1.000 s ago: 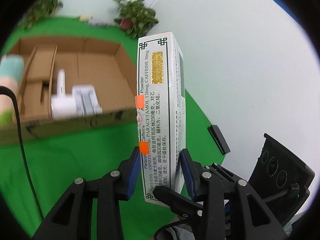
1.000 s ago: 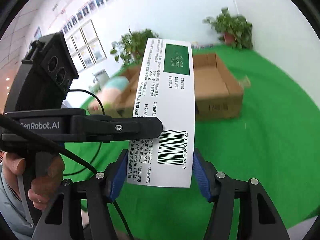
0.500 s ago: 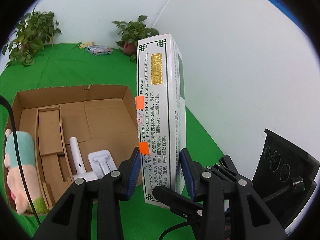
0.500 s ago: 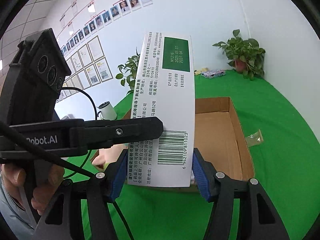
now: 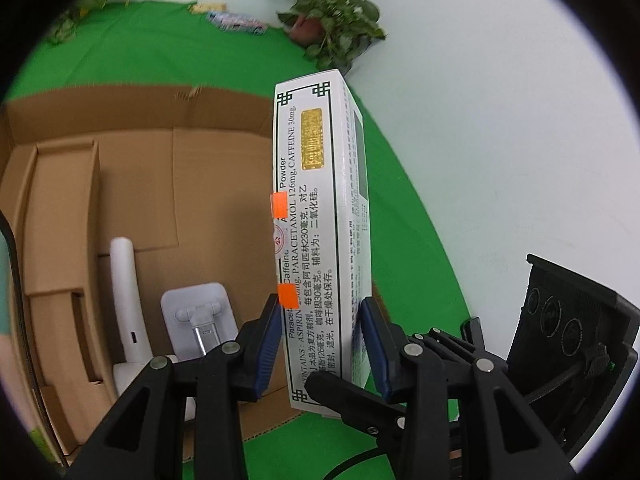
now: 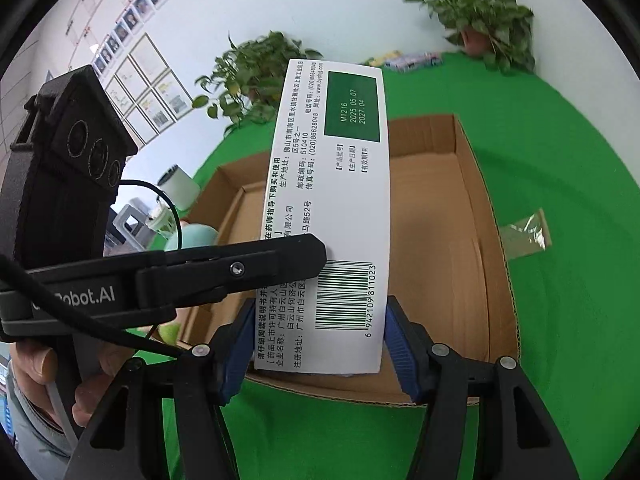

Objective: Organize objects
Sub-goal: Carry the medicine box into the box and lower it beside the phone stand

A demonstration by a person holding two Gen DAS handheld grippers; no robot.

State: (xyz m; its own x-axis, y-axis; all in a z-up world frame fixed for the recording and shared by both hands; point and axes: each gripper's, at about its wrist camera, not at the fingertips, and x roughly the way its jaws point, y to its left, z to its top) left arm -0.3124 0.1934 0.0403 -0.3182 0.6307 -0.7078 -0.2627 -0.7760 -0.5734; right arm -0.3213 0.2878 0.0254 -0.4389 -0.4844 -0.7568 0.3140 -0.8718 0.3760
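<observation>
A white medicine box (image 5: 320, 240) with black print and orange stickers stands upright between the pads of both grippers. My left gripper (image 5: 320, 336) is shut on its narrow sides. My right gripper (image 6: 320, 332) is shut on its wide barcode face (image 6: 332, 216). The box hangs above the near edge of an open cardboard box (image 5: 132, 184), which also shows in the right wrist view (image 6: 472, 240). Inside the cardboard box lie a white phone stand (image 5: 200, 320) and a white handle-shaped device (image 5: 128, 300).
Green cloth (image 6: 560, 320) covers the table. A plush toy (image 6: 192, 236) lies left of the cardboard box. A clear plastic wrapper (image 6: 528, 232) lies right of it. Potted plants (image 6: 480, 12) and small packets (image 5: 236, 22) stand at the far edge by the white wall.
Both grippers carried the medicine box forward and down toward the cardboard box, which now fills more of both views. The grip on the medicine box is unchanged.
</observation>
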